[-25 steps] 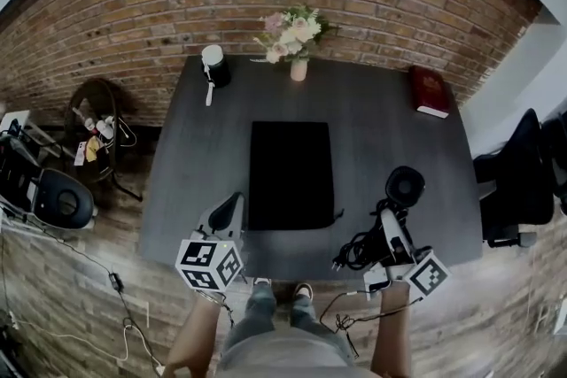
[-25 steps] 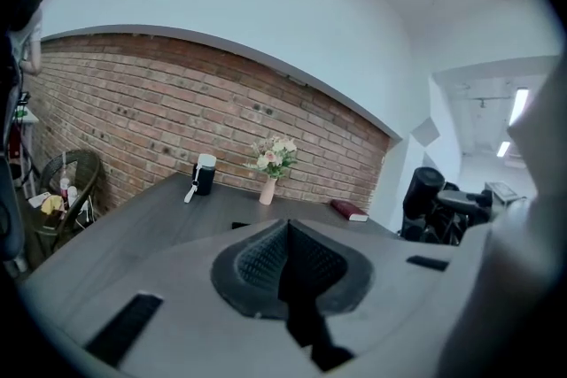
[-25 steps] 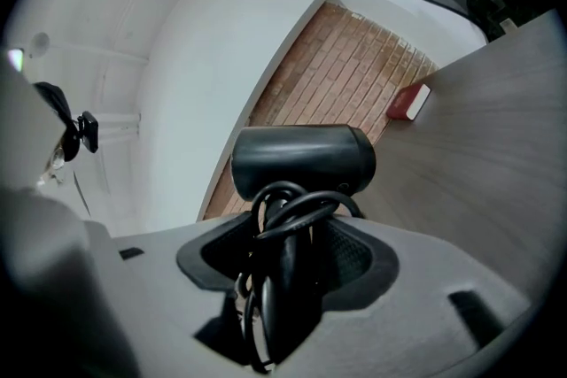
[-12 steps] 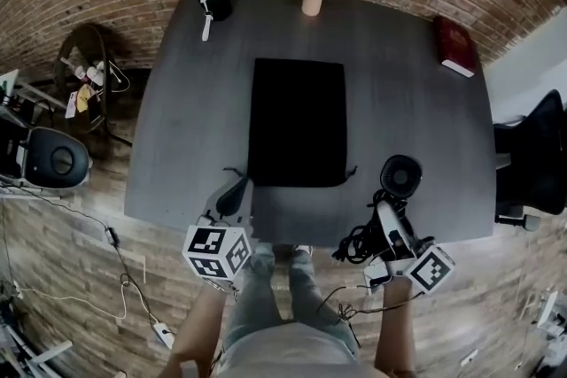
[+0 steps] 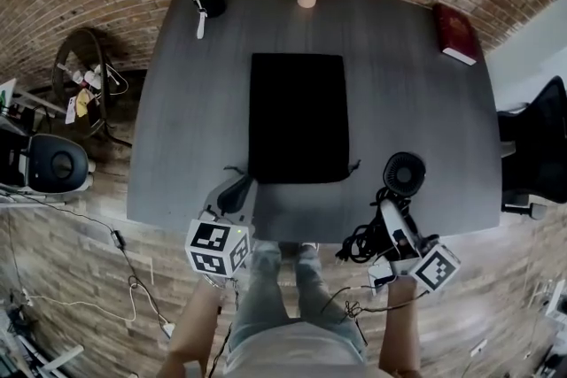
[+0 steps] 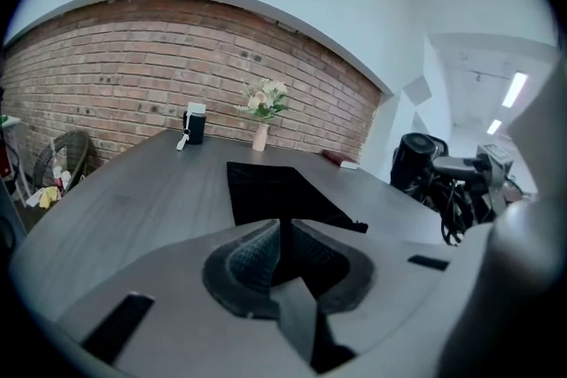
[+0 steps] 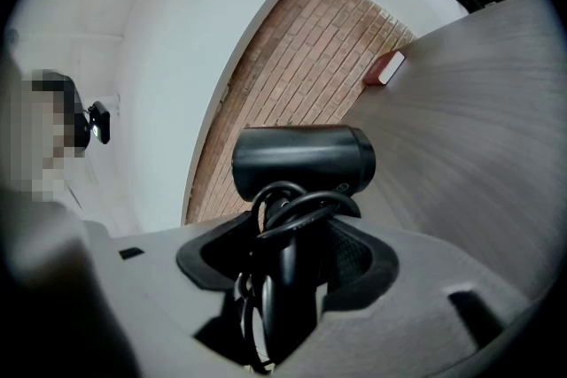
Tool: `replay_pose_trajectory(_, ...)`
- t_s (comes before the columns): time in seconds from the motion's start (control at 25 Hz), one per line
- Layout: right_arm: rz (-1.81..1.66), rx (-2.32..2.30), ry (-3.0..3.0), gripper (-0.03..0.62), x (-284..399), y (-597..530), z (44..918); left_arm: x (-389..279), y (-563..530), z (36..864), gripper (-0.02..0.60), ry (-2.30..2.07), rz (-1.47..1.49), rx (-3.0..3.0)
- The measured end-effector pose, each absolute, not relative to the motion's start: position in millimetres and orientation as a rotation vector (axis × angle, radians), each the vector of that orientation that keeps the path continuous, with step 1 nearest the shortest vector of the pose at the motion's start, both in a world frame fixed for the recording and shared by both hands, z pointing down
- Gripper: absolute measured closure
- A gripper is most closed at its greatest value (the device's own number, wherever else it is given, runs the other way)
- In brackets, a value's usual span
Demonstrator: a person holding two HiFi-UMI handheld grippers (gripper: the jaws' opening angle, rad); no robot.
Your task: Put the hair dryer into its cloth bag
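From overhead, the black cloth bag (image 5: 298,115) lies flat in the middle of the table (image 5: 425,93), with the left gripper (image 5: 237,190) at its near left corner. Only the gripper views settle the jaws: the left pair is pressed together on nothing, while the right gripper (image 7: 283,235) clamps the hair dryer (image 7: 301,159) by its handle, beside the coiled cord (image 7: 297,204).

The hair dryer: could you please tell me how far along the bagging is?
Done: the right gripper grips the hair dryer and its cord. In hand: it is held at the table's near edge. To do: the bag lies flat, and the left gripper, shut and empty, has not opened it.
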State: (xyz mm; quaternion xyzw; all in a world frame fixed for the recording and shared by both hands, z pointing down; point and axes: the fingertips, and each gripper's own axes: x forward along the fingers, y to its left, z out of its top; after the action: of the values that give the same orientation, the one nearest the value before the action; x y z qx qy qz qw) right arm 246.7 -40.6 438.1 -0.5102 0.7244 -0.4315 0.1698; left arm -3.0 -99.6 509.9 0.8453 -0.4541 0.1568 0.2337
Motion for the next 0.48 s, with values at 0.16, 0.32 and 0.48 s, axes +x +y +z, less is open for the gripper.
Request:
replay_pose_trajectory(0.16,-1.231,-1.455,2.03,0.359,248,-40,440,0,-105,515,0.495,-1.184,0.503,2.367)
replay_pose_trajectory(0.32,-1.233,-1.478,2.008,0.358,250,-37,444,10,-104,522,0.486,-1.063,0.622,2.456)
replay_pose_trajectory(0.48,-1.224,-1.497,1.991,0.358,254,-36,445,28,-93,533,0.427,-0.813,0.776,2.582)
